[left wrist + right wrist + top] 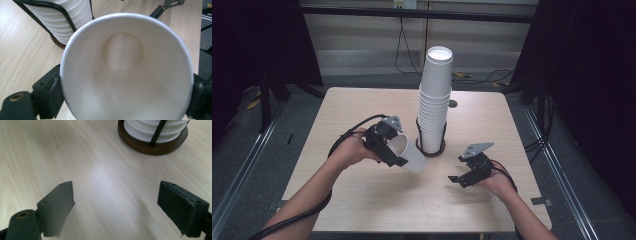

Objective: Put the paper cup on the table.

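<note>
A person sits at a pale wooden bench point(362, 200), a two-jaw tool in each hand. The left tool point(390, 145) is clamped on a single white paper cup point(408, 152), one jaw on each side of the wall just below the rim. In the high view the cup lies tilted on its side, mouth toward the person's left hand point(347, 150), base pointing toward the middle of the bench. In the left gripper view the cup's round open mouth point(126, 70) faces the camera, the flat bottom visible deep inside, and the black jaws press against its left and right edges.

Just beyond the held cup stands a tall stack of white cups point(434, 100), nested one over another, seated in a black wire holder point(430, 142) on a round dark wooden base point(152, 142). The held cup is near the foot of the stack but apart from it.

The right tool point(464, 175) rests low over the bench, right of the holder, its jaws wide apart and holding nothing. The right gripper view shows bare wood between them and the holder's base ahead.

The step in hand appears to be carrying one cup, either off to a spot on the bench or up to the stack. To do it well, keep the squeeze light so the thin wall does not buckle, turn the cup to the needed orientation before lowering, and move clear of the tall stack, which could topple if knocked. The free right tool could steady the holder.
</note>
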Tool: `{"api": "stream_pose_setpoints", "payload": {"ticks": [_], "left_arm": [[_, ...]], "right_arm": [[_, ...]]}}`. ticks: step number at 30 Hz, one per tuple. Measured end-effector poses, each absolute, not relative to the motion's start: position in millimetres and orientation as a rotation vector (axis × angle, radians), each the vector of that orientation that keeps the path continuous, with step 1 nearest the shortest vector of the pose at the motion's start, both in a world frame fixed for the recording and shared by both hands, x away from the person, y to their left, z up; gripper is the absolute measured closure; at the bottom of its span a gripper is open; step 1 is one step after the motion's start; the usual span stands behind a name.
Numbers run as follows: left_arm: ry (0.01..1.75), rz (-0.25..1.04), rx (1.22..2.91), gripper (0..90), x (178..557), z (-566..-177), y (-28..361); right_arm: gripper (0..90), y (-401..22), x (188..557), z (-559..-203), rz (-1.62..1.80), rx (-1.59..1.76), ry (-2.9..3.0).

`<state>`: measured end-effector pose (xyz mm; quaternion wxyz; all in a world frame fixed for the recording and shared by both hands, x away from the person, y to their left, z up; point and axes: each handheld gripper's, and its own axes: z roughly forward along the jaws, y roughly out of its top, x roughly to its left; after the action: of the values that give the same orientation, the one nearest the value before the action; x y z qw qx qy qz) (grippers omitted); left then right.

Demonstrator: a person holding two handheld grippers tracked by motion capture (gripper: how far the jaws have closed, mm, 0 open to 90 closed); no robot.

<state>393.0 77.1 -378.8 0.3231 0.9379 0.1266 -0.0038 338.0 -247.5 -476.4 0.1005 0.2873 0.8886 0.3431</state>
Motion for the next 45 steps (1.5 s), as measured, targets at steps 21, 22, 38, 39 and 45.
{"api": "stream_pose_setpoints", "payload": {"ticks": [21,22,38,39,45], "left_arm": [[0.412,-0.001,2.512,11.0,397.4,-390.3,103.1],[0.422,-0.001,2.509,10.9,397.1,-391.1,103.7],[0.439,0.011,2.58,10.6,402.5,-396.0,111.6],[0.449,0.016,2.581,10.6,402.6,-396.6,111.5],[0.452,0.031,2.603,10.3,403.7,-396.2,113.7]], "right_arm": [[11.1,-253.1,332.5,-500.2,0.993,0.9,2.586],[10.5,-253.5,332.2,-500.9,0.998,0.902,2.577],[9.6,-255.1,329.7,-504.7,1.044,0.904,2.54],[9.7,-255.1,329.7,-504.7,1.045,0.904,2.54],[9.9,-255.1,329.6,-504.7,1.045,0.907,2.538]]}}
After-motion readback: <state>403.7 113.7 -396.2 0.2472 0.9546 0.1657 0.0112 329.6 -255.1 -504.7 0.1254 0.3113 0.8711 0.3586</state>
